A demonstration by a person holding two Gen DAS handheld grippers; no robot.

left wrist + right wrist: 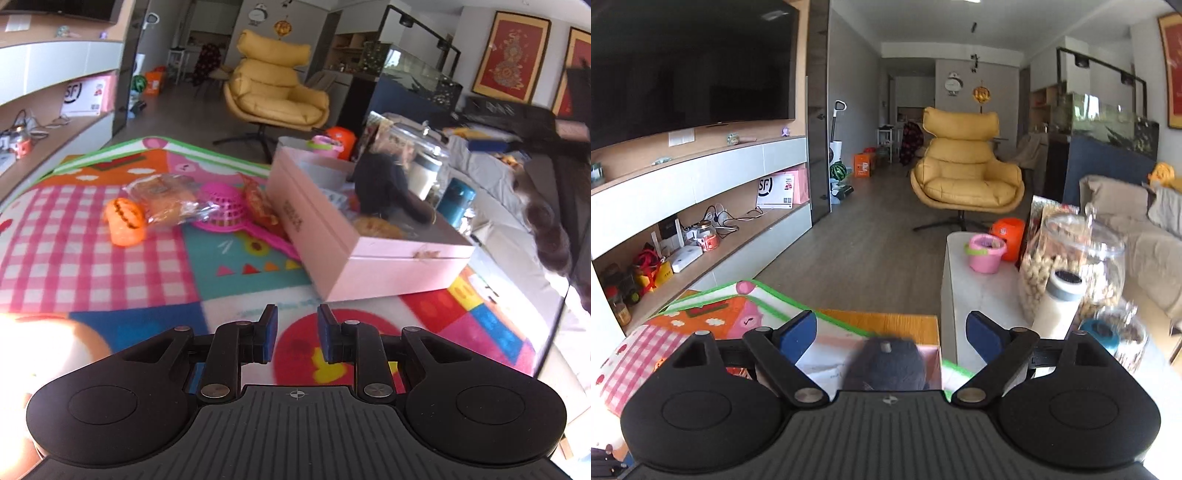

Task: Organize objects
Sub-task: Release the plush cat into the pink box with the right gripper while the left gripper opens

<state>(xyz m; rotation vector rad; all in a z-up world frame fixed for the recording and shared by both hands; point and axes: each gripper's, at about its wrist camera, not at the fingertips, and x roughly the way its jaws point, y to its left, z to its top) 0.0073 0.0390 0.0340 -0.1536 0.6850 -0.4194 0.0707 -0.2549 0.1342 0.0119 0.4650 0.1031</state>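
We hold the left gripper [297,334] low over the play mat [92,236], fingers narrowly parted, empty; right gripper [891,338], fingers spread, above the dark plush toy [884,363] in the pink box [369,258], likely just dropped.

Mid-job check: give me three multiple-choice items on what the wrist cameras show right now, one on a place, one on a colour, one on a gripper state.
1. Where does the orange pumpkin toy lie?
A. inside the pink box
B. on the play mat, left of the pink box
C. on the yellow armchair

2. What colour is the colander on the mat?
A. pink
B. green
C. black

3. How is the right gripper?
A. shut on a jar
B. shut on nothing
C. open, jaws wide apart

Answers:
1 B: it sits on the checked part of the play mat, outside the pink box.
2 A: its ribbed dome is bright pink.
3 C: a wide gap separates the blue pads, which touch nothing.
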